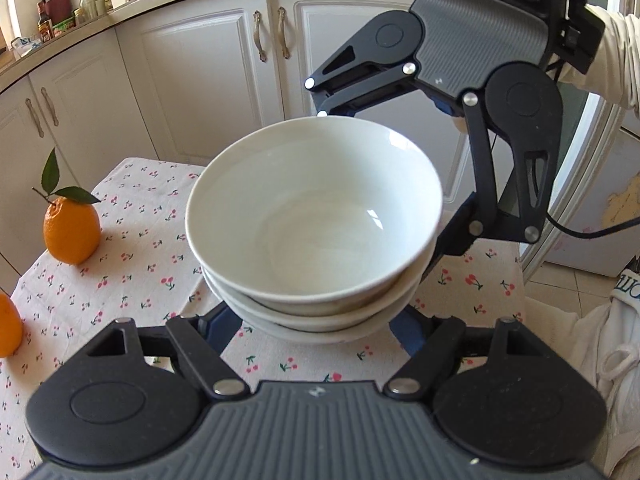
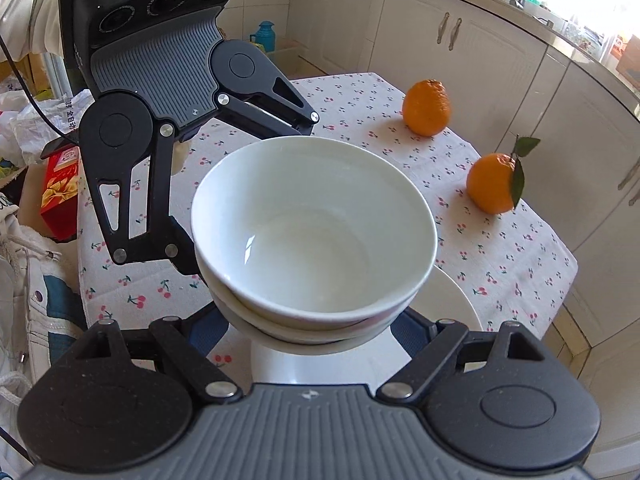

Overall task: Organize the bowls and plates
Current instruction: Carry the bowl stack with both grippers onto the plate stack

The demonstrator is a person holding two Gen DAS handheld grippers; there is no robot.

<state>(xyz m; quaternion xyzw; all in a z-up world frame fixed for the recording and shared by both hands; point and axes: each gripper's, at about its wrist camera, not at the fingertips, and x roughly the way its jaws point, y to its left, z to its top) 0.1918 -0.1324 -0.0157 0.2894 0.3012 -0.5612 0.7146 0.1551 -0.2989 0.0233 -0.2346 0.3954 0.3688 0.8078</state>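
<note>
Left gripper (image 1: 316, 320): its two fingers are clamping the lower part of the stack of white bowls (image 1: 314, 216) from opposite sides, so it is holding the stack.
Right gripper (image 2: 316, 320): it is gripping the same stack (image 2: 314, 228) from the opposite side, with its fingers pressing against the lower bowls.
Stack of white bowls: three nested bowls are showing, hanging above the cherry-print tablecloth (image 1: 132, 240) between both grippers, with the top bowl sitting slightly tilted.
White plate (image 2: 452, 300): it is lying on the cloth under and beside the stack; I judge it to be the likely place for the stack.
Oranges: a leafed orange (image 2: 492, 184) and a second orange (image 2: 426, 108) are standing well apart from the bowls.
Risk: the top bowls are only resting inside the gripped ones, so uneven tilting between the two hands could be sliding them out or cracking them onto the plate.
Risk: smooth glazed sides could be slipping through the fingers if either grip loosens.
</note>
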